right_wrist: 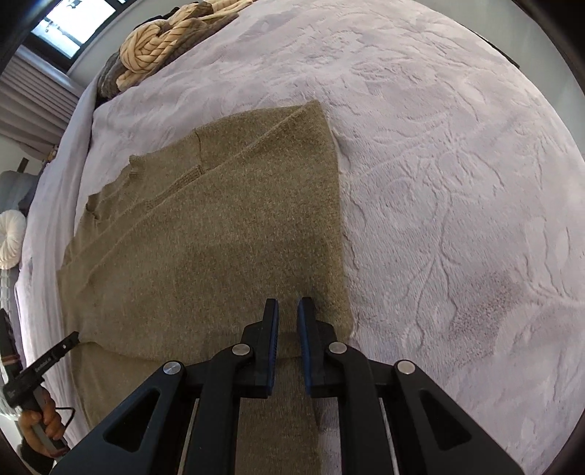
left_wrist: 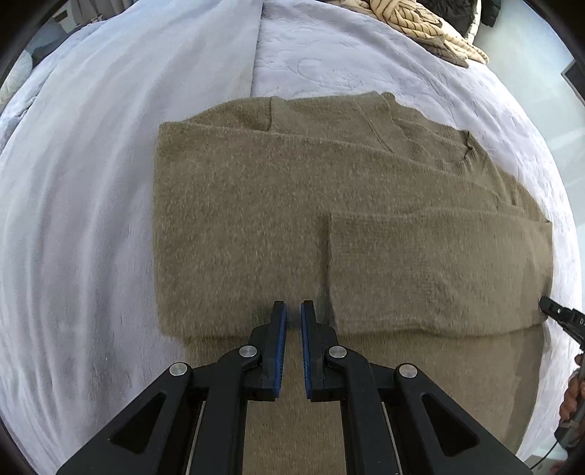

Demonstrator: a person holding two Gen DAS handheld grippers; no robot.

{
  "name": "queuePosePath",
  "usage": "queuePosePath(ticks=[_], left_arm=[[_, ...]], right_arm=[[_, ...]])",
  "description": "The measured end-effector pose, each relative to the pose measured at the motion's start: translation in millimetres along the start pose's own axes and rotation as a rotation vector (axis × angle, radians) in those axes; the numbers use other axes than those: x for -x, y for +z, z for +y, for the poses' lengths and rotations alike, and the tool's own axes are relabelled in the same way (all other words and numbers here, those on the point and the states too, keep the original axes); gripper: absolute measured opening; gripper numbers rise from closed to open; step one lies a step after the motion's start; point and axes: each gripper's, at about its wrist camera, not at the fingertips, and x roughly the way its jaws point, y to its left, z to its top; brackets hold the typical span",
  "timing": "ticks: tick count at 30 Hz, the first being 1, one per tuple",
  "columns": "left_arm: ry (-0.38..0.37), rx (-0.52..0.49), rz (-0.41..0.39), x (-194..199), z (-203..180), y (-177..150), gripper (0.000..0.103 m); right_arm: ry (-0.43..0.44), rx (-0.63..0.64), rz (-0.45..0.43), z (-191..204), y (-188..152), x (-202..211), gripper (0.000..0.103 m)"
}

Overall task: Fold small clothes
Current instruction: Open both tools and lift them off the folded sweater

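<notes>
An olive-brown knit sweater [left_wrist: 256, 204] lies flat on the pale bed cover, with its sleeves folded across the body; it also shows in the right wrist view [right_wrist: 219, 226]. My left gripper [left_wrist: 293, 310] hovers over the sweater's near fold edge, its jaws a narrow gap apart with nothing between them. My right gripper [right_wrist: 288, 308] sits over the sweater's near right corner, its jaws also slightly apart and empty. The right gripper's tip shows at the edge of the left wrist view [left_wrist: 559, 318], and the left gripper's tip shows in the right wrist view [right_wrist: 44, 361].
The pale lilac embossed bed cover [right_wrist: 457, 182] surrounds the sweater. A pile of cream striped and grey clothes [right_wrist: 164, 47] lies at the far end of the bed, also in the left wrist view [left_wrist: 420, 25]. A round white cushion [right_wrist: 11, 234] sits at the left.
</notes>
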Motion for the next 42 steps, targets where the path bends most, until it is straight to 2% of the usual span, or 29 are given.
queuePosePath(ticks=[6, 11, 15, 17, 18, 21, 24, 29, 34, 35, 36, 37, 39, 41, 42], left_arm=[[0.000, 0.015, 0.032, -1, -8, -9, 0.009], [-0.001, 0.023, 0.042, 3, -15, -15, 0.009], [-0.009, 0.025, 0.044, 11, -20, -22, 0.009], [-0.004, 0.023, 0.036, 16, -22, -23, 0.009], [0.008, 0.020, 0.030, 19, -23, -24, 0.009], [0.064, 0.004, 0.008, 29, -25, -26, 0.009], [0.067, 0.015, 0.009, 38, -18, -30, 0.009], [0.070, 0.045, 0.064, 43, 0, -31, 0.009], [0.086, 0.026, 0.073, 52, 3, -41, 0.010], [0.092, 0.024, 0.076, 52, 2, -42, 0.013], [0.100, 0.024, 0.083, 54, 3, -45, 0.051], [0.111, 0.030, 0.087, 55, 4, -46, 0.101], [0.134, 0.036, 0.054, 65, 8, -52, 0.102], [0.134, 0.010, 0.052, 71, 6, -54, 0.102], [0.135, 0.008, 0.048, 74, 6, -56, 0.102]], right_arm=[[-0.035, 0.005, 0.021, 6, 1, -1, 0.013], [-0.013, -0.002, 0.051, 11, 3, 0, 0.036], [-0.042, 0.006, 0.069, 21, 5, 2, 0.042], [-0.036, 0.002, 0.070, 25, 4, 6, 0.052], [-0.032, 0.001, 0.070, 27, 3, 9, 0.053], [-0.027, 0.006, 0.075, 32, -2, 16, 0.054], [-0.014, -0.005, 0.083, 35, -9, 22, 0.054], [0.014, -0.040, 0.093, 41, -25, 32, 0.054], [0.021, -0.042, 0.101, 46, -35, 38, 0.054], [0.022, -0.042, 0.101, 47, -36, 39, 0.054], [0.023, -0.042, 0.101, 48, -36, 40, 0.054], [0.024, -0.042, 0.101, 49, -37, 41, 0.054], [0.026, -0.037, 0.101, 52, -39, 43, 0.056], [0.026, -0.028, 0.097, 55, -40, 46, 0.067], [0.027, -0.021, 0.095, 57, -40, 47, 0.067]])
